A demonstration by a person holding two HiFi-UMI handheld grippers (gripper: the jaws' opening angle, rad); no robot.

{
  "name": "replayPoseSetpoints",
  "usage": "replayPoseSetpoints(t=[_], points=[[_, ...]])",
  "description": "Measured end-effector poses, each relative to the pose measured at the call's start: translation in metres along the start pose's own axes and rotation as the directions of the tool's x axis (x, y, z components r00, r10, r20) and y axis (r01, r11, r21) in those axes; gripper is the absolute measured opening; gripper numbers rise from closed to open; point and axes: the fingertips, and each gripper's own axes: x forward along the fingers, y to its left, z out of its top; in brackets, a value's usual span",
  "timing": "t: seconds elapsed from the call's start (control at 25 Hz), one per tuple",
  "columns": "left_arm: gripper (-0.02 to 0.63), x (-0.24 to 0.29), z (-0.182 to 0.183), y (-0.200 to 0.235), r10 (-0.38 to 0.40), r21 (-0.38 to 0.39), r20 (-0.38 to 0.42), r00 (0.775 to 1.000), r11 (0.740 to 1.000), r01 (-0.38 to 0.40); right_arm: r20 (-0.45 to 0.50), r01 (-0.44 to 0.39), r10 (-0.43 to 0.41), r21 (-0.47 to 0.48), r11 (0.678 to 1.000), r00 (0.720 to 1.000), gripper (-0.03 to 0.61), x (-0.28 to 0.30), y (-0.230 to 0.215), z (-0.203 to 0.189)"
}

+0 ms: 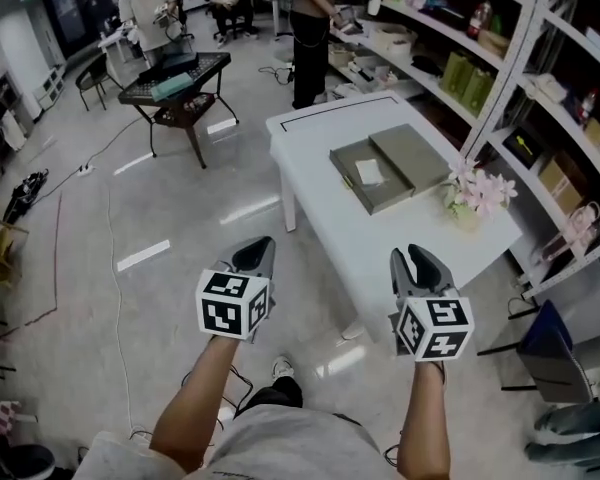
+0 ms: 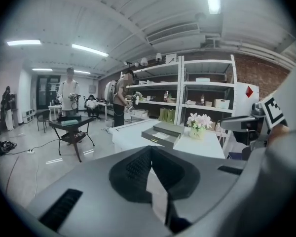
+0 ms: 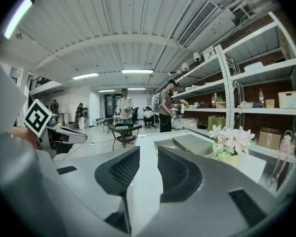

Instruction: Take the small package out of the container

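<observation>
Both grippers low, short of white table [image 1: 370, 243]. Left gripper [image 1: 257, 249]: jaws pressed together, nothing between. Right gripper [image 1: 418, 260]: jaws partway apart, gap empty. Small package [image 1: 368, 172] sits inside open grey container [image 1: 346, 164] on table, lid [image 1: 412, 155] alongside, flowers [image 1: 477, 193] near. Container well apart from both grippers.

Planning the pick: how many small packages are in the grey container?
1: the white package lies in the open container on the white table; anything under it would be hidden.
</observation>
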Motion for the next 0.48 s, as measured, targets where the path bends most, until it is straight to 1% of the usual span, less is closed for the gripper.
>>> replayPoseSetpoints(t=[0.28,0.48], points=[[0.003,0.044,0.019,0.047,-0.056,0.018,-0.004,0.998,0.998,0.056,-0.02,0.063,-0.062,0.014,0.998,0.998,0.135,0.054,0.003,0.016],[0.003,0.065,0.024,0.073,-0.088,0.022,-0.006,0.996,0.996,0.088,-0.042,0.084,-0.082,0.037,0.996,0.996,0.158,0.085,0.006,0.021]])
